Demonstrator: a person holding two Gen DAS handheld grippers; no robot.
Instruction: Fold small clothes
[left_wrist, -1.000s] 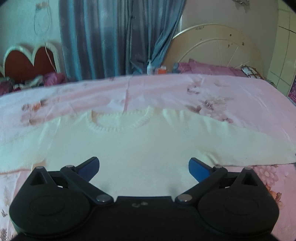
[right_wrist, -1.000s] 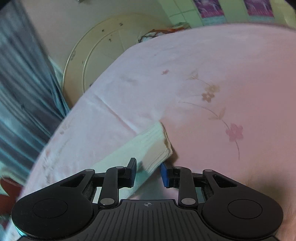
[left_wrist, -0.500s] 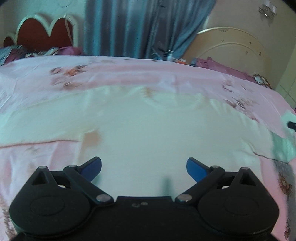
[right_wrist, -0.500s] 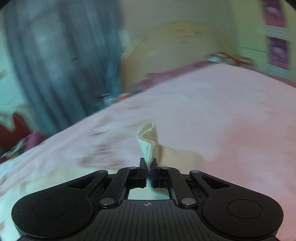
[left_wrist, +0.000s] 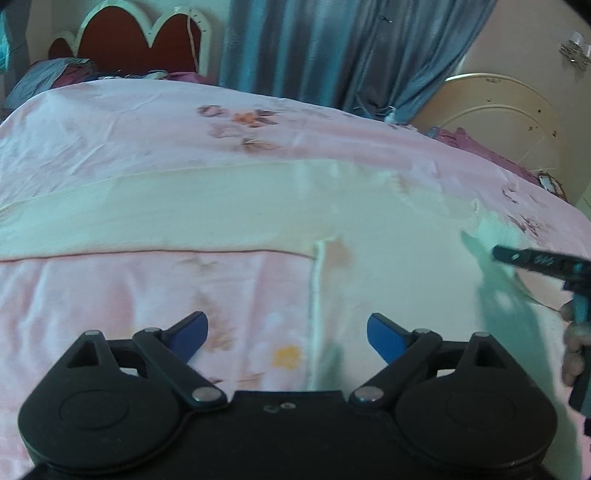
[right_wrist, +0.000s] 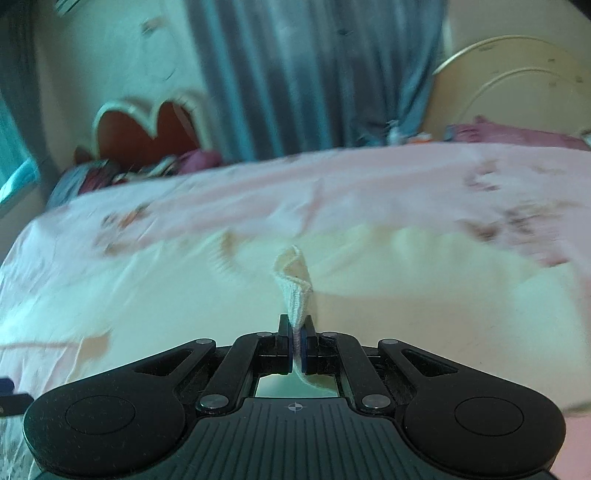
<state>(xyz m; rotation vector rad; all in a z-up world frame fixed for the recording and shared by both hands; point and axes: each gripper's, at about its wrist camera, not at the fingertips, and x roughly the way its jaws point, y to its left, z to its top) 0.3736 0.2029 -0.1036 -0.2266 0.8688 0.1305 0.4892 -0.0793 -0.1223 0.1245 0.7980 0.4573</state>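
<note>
A cream knit sweater lies flat on the pink flowered bedsheet, with one sleeve stretched out to the left. My left gripper hovers over the sweater's side edge. Its jaws are closing, that edge lies below the gap, and the pads touch nothing. My right gripper is shut on the ribbed cuff of the other sleeve and holds it up over the sweater's body. That gripper also shows at the right edge of the left wrist view.
A red scalloped headboard and blue curtains stand behind the bed. A round cream headboard and purple bedding are at the far right. A person's hand shows at the right edge.
The right gripper closed on the sleeve cuff, rolled, and carried it up and across over the sweater. The left gripper slid left from the sweater's middle to its side edge.
</note>
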